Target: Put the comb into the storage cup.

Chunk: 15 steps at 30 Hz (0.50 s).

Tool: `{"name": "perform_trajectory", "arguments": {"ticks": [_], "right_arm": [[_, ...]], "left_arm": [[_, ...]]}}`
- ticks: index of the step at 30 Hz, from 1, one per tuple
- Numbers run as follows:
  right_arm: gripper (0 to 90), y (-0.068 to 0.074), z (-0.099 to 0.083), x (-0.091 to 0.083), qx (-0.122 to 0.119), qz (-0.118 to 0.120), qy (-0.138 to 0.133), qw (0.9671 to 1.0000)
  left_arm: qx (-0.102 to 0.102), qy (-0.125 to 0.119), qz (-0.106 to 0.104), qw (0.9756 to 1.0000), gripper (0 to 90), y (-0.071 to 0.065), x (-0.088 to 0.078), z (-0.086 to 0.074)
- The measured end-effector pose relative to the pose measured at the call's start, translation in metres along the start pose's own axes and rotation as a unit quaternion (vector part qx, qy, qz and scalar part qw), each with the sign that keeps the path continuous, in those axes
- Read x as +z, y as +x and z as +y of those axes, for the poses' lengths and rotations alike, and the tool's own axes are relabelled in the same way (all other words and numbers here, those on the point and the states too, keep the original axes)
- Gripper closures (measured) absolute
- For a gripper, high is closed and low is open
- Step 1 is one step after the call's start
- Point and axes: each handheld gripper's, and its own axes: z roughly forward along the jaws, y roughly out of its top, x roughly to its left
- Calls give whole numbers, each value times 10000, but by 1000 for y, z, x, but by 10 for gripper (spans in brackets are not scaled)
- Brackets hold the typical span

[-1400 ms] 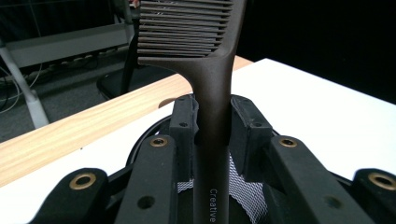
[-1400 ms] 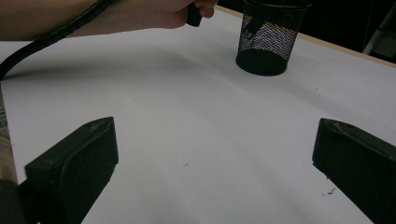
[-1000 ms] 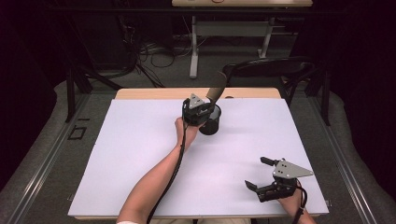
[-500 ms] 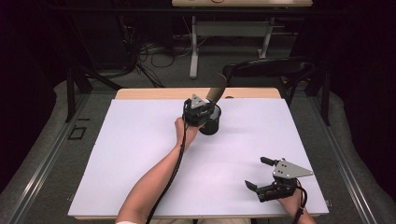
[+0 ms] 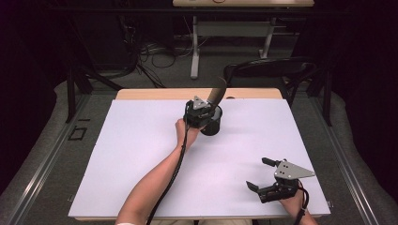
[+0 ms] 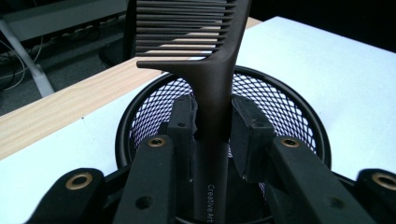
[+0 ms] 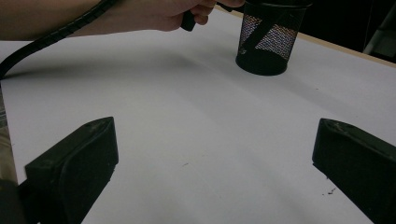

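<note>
Because the dark plastic comb [image 6: 212,70] is light, stiff and smooth, the left hand-held gripper [image 6: 212,126] clamps its flat handle, teeth upward, inside the black mesh cup [image 5: 212,123] at the far middle of the bench [image 5: 141,140]. The right hand-held gripper [image 5: 263,174] rests released, near right.

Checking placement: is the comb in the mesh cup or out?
In: the comb handle drops inside the mesh cup, teeth above the rim, left claw gripping it.

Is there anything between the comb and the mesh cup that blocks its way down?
Nothing visible does. The left hand-held gripper holds the comb by its handle, which already reaches down into the open mesh cup, and no other thing shows inside.
</note>
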Motion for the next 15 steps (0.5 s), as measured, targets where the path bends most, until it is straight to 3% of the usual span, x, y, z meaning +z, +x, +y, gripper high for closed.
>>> {"name": "perform_trajectory", "arguments": {"ticks": [9,15], "right_arm": [[0,0,0,0,9,-2,-5,10000],[0,0,0,0,7,-3,10,10000]], "left_arm": [[-14,-125,-143,9998,414,1,-11,2],[-59,-168,-330,9993,302,4,-21,5]]}}
